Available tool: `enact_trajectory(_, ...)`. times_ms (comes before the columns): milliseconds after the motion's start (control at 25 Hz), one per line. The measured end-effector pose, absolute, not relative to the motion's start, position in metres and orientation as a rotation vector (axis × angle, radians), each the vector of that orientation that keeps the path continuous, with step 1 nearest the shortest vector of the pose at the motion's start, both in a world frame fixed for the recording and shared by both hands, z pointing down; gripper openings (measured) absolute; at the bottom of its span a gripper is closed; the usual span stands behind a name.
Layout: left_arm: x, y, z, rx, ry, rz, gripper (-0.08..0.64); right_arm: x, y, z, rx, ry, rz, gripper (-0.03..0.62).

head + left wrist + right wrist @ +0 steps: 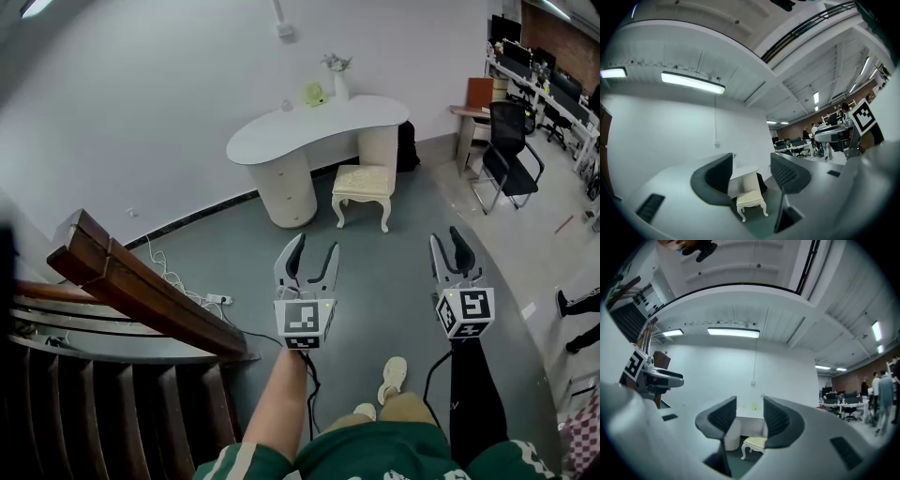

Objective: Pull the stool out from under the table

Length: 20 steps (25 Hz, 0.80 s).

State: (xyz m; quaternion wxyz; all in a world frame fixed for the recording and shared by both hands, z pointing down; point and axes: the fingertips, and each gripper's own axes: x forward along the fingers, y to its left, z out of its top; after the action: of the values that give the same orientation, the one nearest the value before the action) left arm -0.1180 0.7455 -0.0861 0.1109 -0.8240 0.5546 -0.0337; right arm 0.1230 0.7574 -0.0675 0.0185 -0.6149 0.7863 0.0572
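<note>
A cream cushioned stool [364,183] with white curved legs stands at the right end of a white curved table [319,127], its back part under the tabletop. Both grippers hang in the air well short of it, pointing toward it. My left gripper [316,246] is open with nothing between its fingers. My right gripper [446,236] is also open and empty, its gap narrower. In the left gripper view the stool [751,199] shows far off between the jaws of the left gripper [751,173]. In the right gripper view the stool [757,444] shows low between the jaws of the right gripper [749,416].
A wooden stair railing [131,281] runs along the left, with a power strip and cables [216,300] on the grey floor beside it. A vase [339,80] and a green object [314,94] sit on the table. A black office chair [506,150] stands at right. The person's shoe [394,375] is below the grippers.
</note>
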Motion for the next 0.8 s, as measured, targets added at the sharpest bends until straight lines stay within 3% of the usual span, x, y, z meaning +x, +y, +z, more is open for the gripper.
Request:
enact_trajectory(200,-0.107,0.715,-0.091,-2.490,1.554,0.016,0.422,0.118,0.720,-0.061,-1.874,2.443,0.185,0.382)
enact_trajectory(240,-0.103,0.708,-0.089,-2.511,1.530,0.036,0.437,0.118,0.711,-0.059,-1.867,2.446,0.188,0.452)
enact_trajectory(320,-0.094,0.691,-0.085,-2.533,1.498,0.042,0.454,0.120,0.691,-0.053,-1.856,2.455,0.196,0.508)
enact_trajectory(800,-0.070,0.516,-0.061,-2.523,1.520,-0.029,0.466,0.126,0.518,-0.021,-1.757,2.565,0.173,0.592)
